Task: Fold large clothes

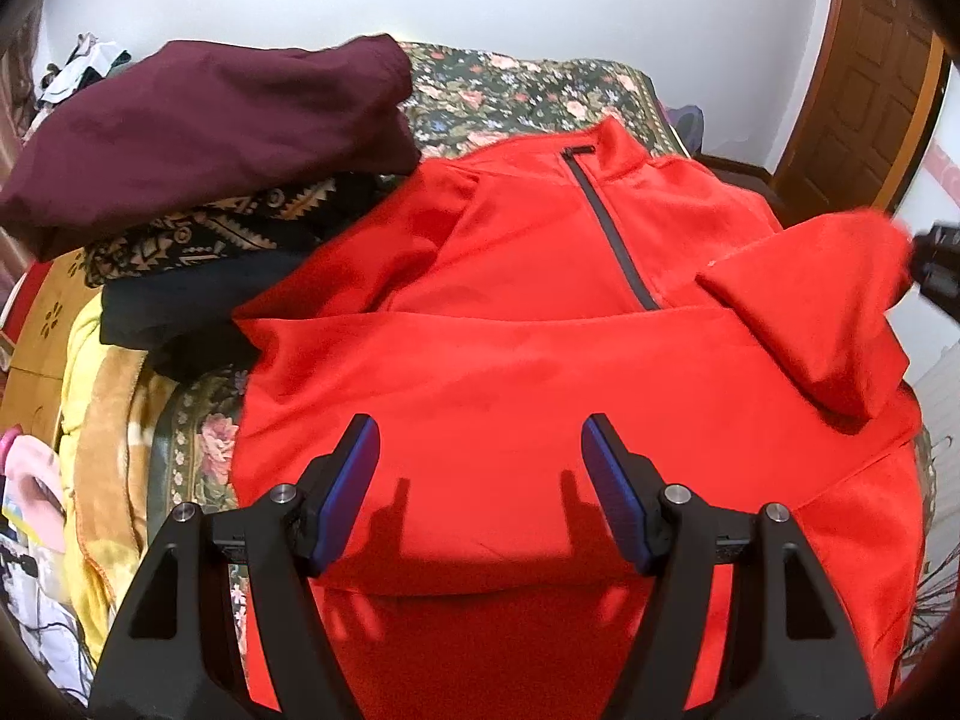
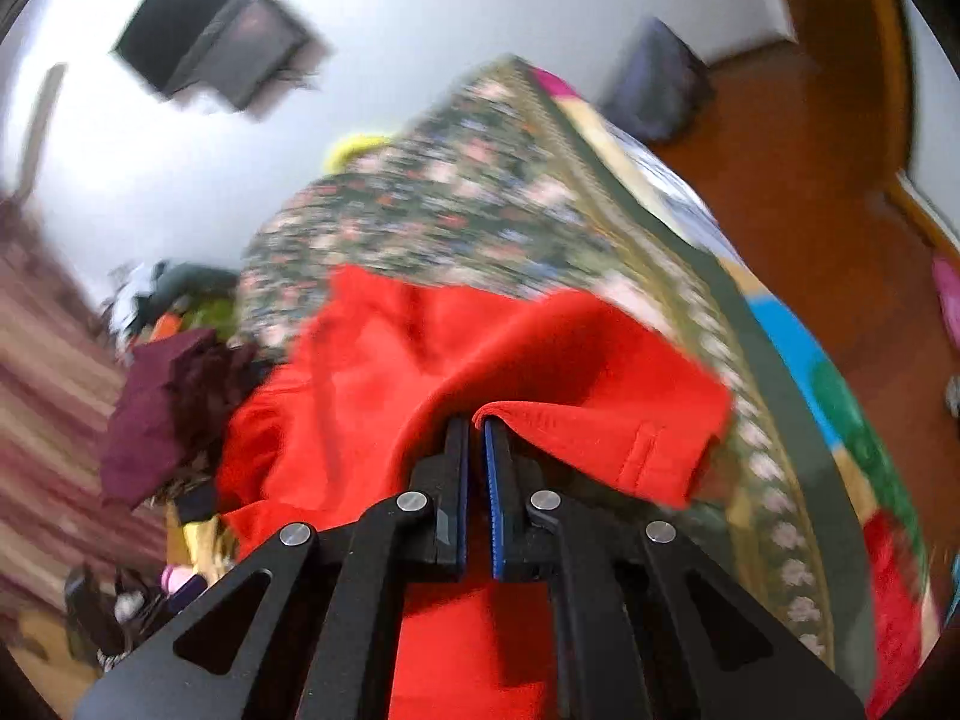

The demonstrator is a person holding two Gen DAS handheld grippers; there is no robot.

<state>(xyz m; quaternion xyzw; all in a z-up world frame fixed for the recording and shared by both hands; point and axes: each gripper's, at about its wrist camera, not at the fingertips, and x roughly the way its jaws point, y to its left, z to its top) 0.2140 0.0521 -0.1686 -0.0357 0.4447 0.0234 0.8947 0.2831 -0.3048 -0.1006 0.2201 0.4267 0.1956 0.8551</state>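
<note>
Wide apart, the left gripper point(image 1: 480, 438) jaws are held above the red jacket point(image 1: 510, 372), which is spread on the floral bed point(image 1: 528, 84) beside a maroon cloth point(image 1: 198, 126). From the right wrist, the right gripper point(image 2: 477, 420) is seen clamped on the jacket's sleeve point(image 2: 600, 396), which is lifted over the bed.

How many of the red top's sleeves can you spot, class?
2: one sleeve lies flat beside the dark pile; the other sleeve is lifted, pinched by the right gripper. None hidden.
</note>
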